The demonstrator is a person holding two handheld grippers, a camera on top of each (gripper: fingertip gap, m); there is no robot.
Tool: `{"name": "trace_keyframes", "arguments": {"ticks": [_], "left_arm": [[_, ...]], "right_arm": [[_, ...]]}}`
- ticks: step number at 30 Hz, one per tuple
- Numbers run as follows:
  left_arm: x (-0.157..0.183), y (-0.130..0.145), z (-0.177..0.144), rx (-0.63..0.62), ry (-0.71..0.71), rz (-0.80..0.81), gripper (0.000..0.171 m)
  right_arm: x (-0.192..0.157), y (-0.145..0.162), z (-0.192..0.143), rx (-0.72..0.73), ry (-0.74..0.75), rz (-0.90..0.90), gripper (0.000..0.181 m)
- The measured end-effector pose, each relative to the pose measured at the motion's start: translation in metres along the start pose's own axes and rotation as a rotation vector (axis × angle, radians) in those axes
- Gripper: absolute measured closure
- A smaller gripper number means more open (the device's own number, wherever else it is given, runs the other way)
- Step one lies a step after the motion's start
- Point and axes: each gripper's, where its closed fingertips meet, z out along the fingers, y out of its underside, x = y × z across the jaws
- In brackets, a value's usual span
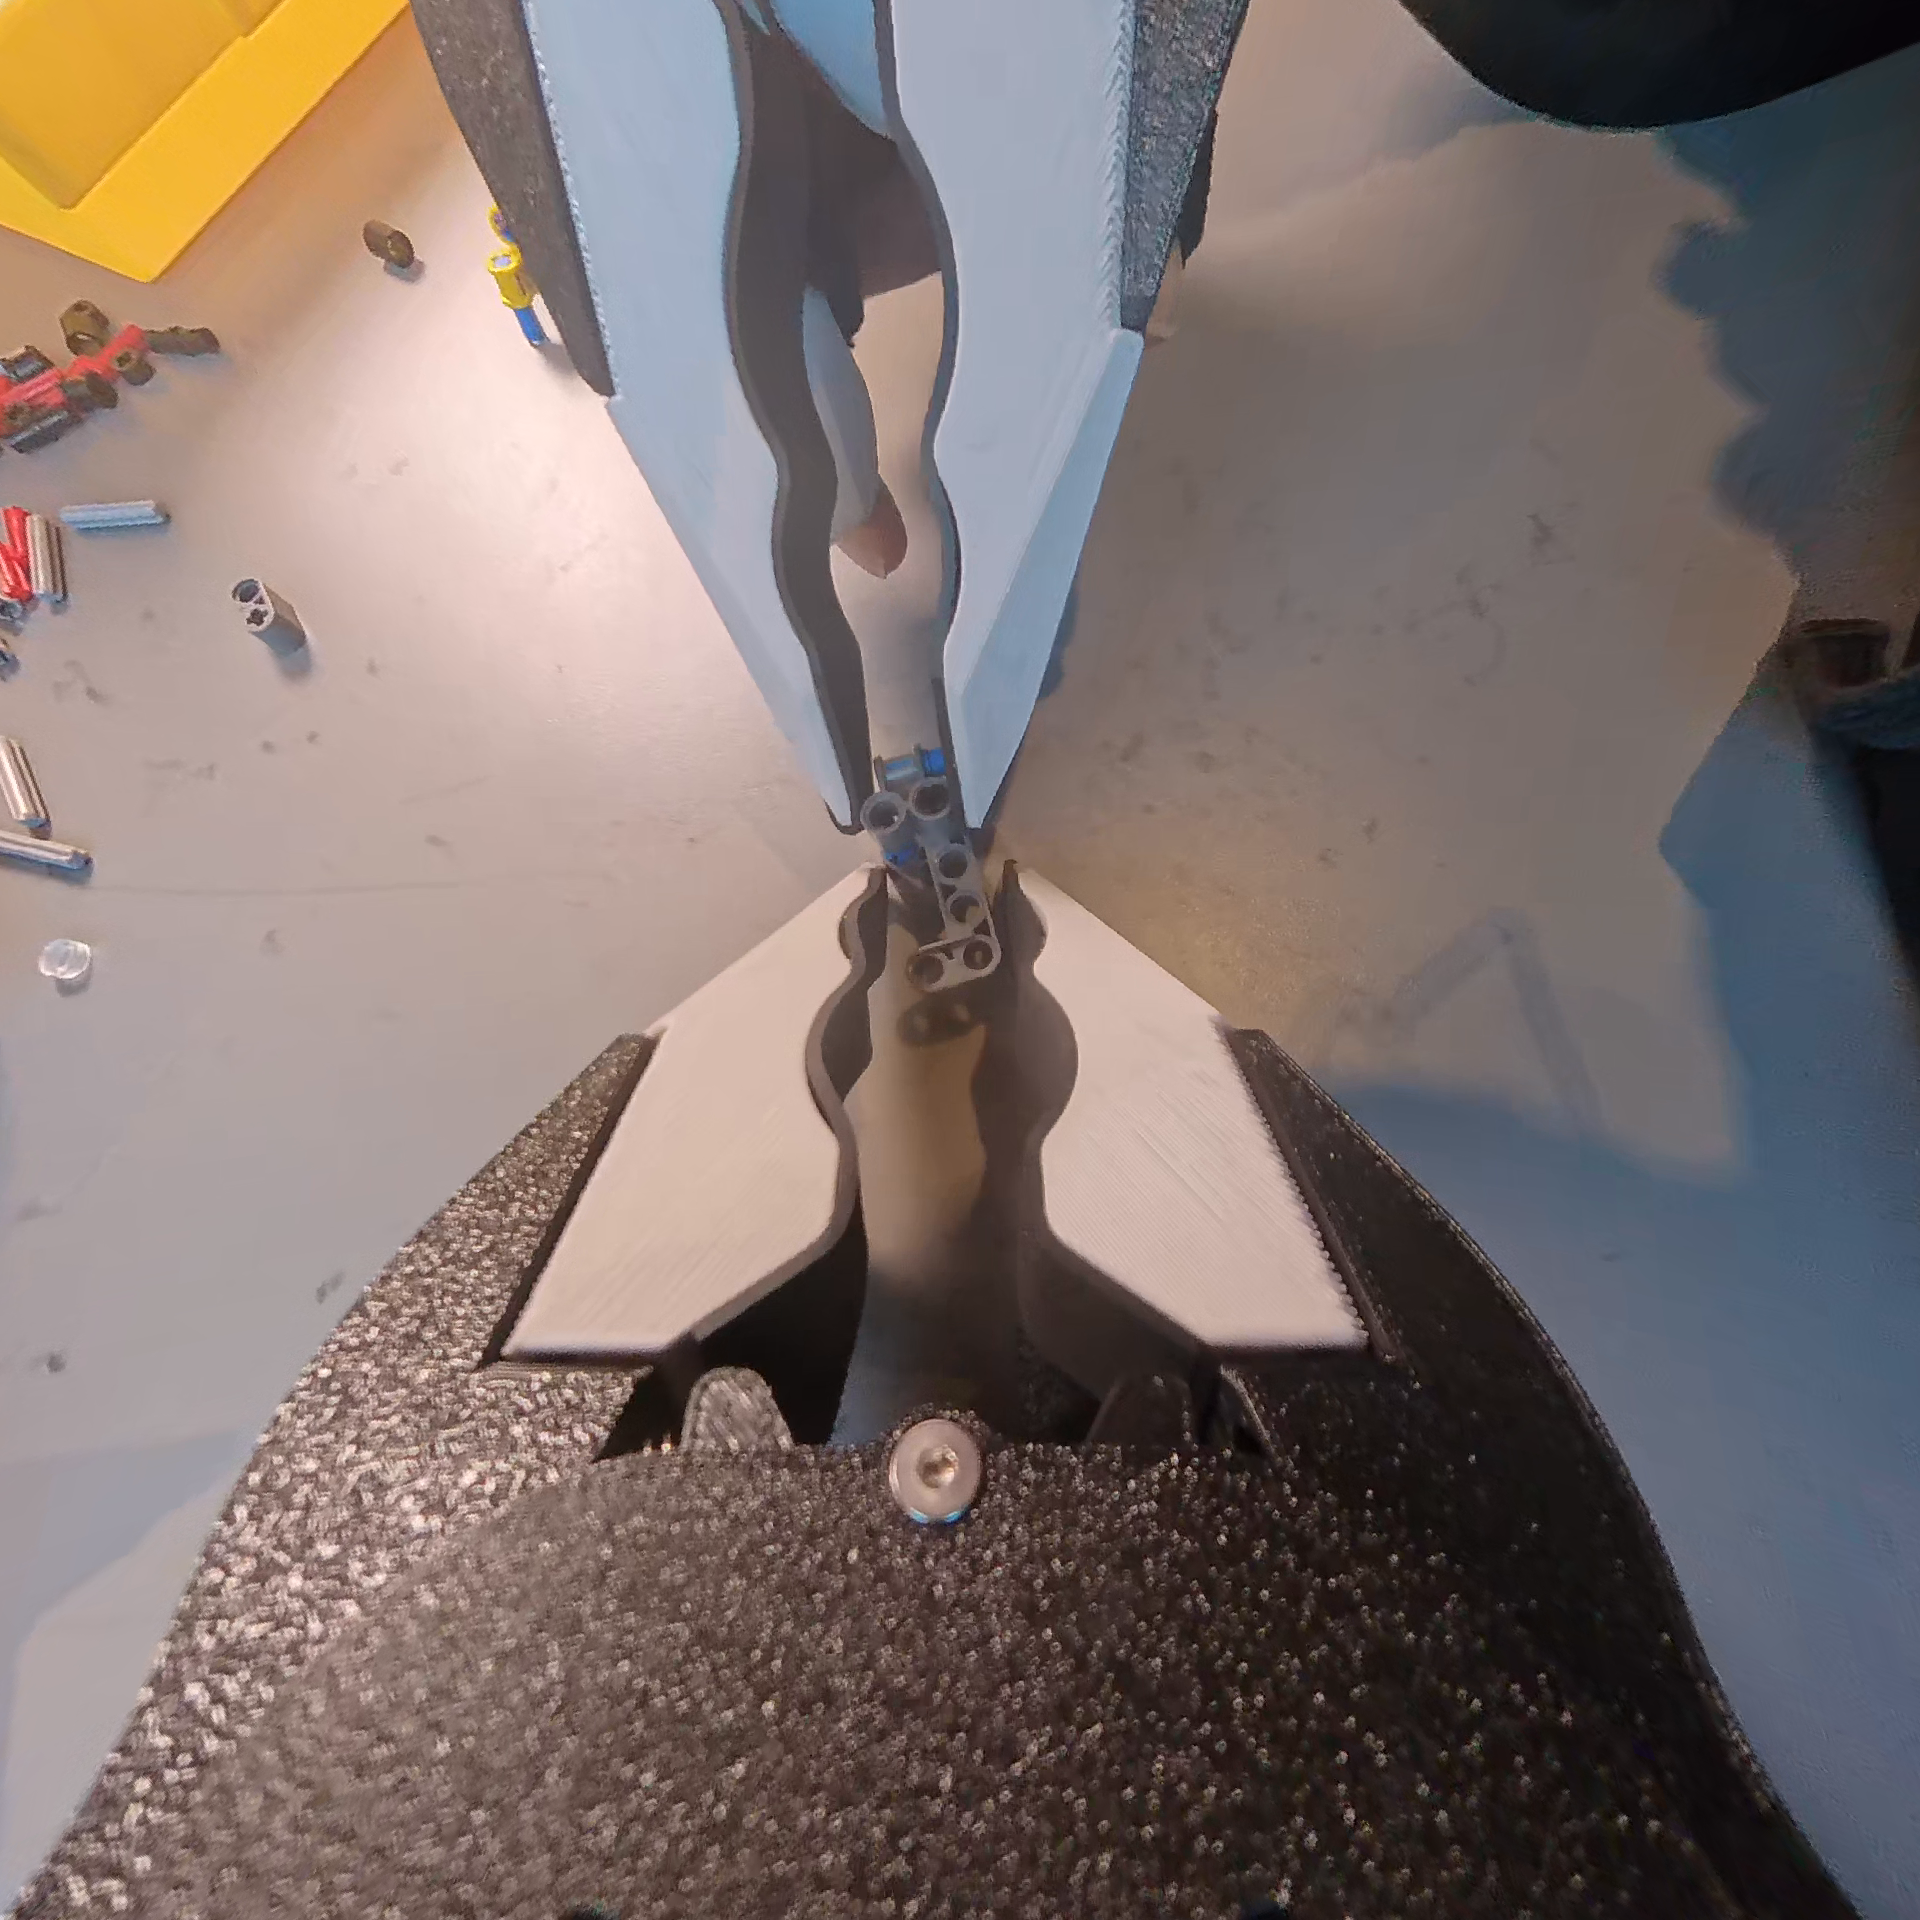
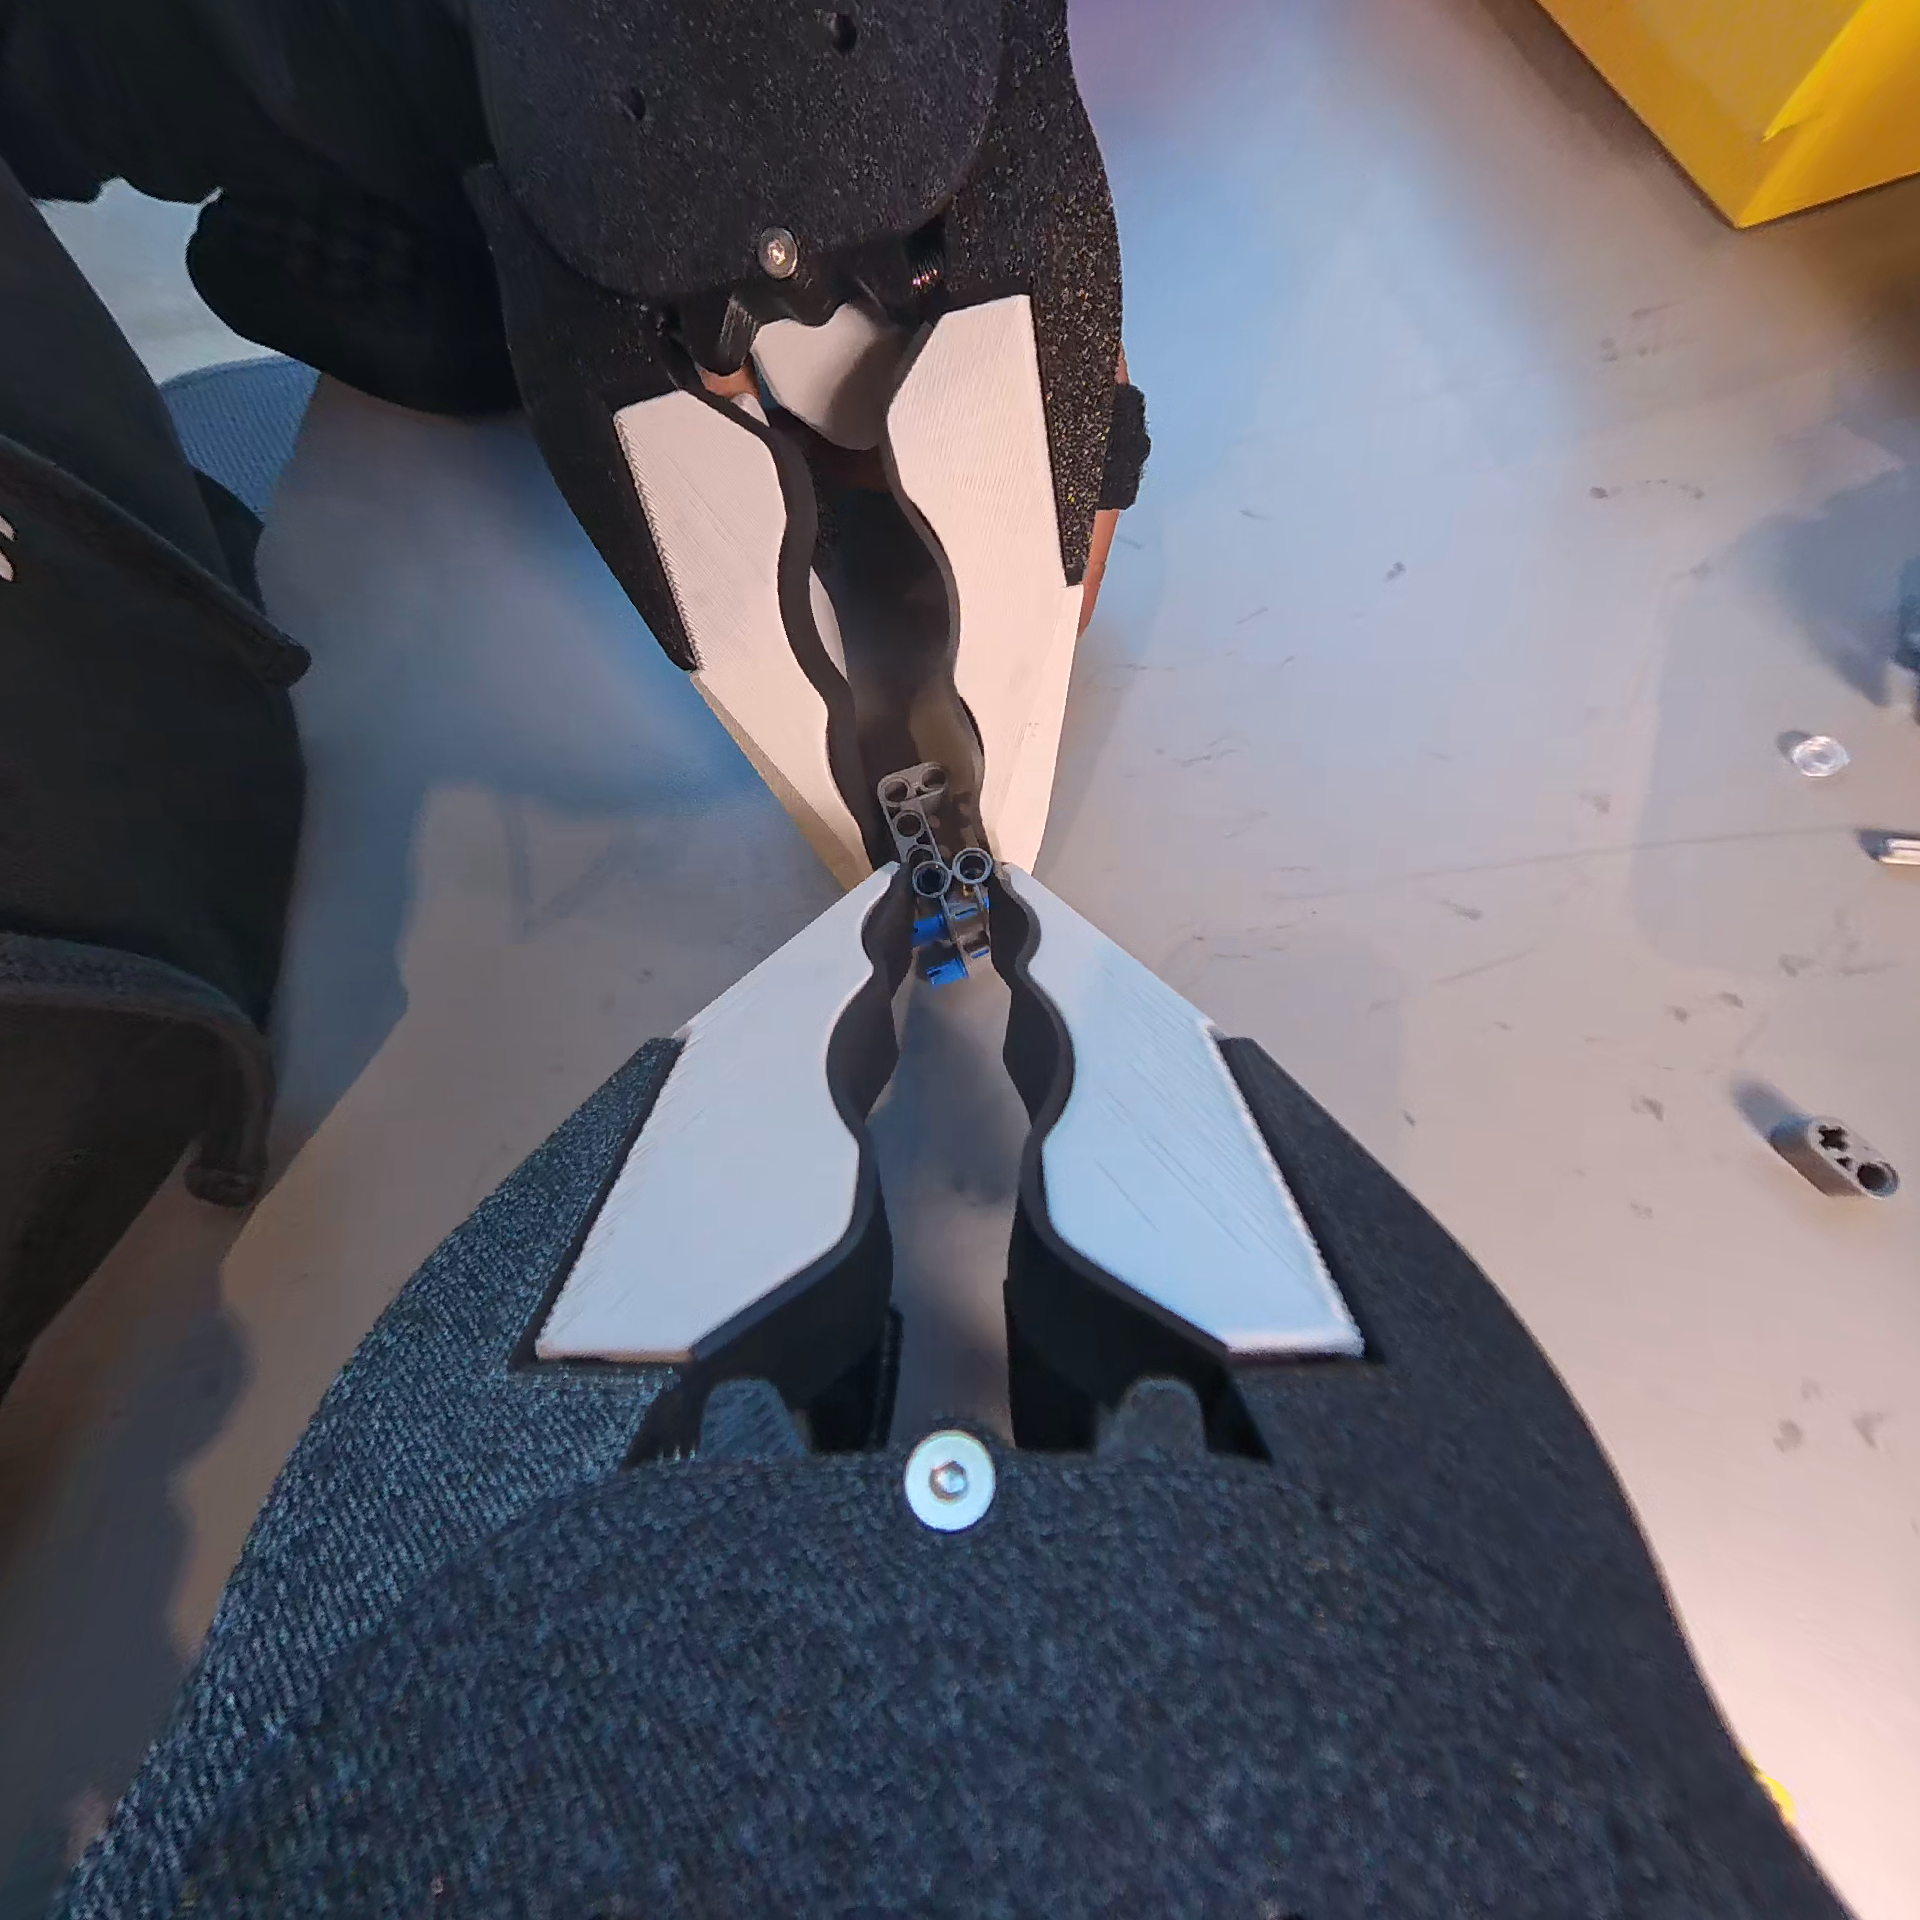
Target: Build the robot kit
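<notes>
claw fingers (image 1: 727,1164): matt ridged plastic | claw body (image 1: 935,1662): rough speckled black | tabletop (image 1: 416,831): smooth, scuffed

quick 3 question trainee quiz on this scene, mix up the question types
1. True or false: the left hand-held gripper and the right hand-held gripper meet tip to tip on one small assembly.
2. Which colour are the pins in the grey beam assembly? A red, B blue, C green.
3. Fill in: the bin at the corner of the table is ____.

Key: 1 true; 2 B; 3 yellow.
</notes>
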Motion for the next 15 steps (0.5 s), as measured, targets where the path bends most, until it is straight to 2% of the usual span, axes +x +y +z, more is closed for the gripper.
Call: {"name": "trace_keyframes", "arguments": {"ticks": [11, 15], "left_arm": [[0.0003, -0.0006, 0.0008, -0.001, 0.003, -0.005, 0.151], [-0.0003, -0.0002, 0.0004, 0.000, 0.006, 0.000, 0.149]], "right_arm": [[-0.0003, 0.0023, -0.0011, -0.009, 0.012, -0.019, 0.167], [0.0017, 0.0043, 0.0005, -0.019, -0.004, 0.046, 0.168]]}}
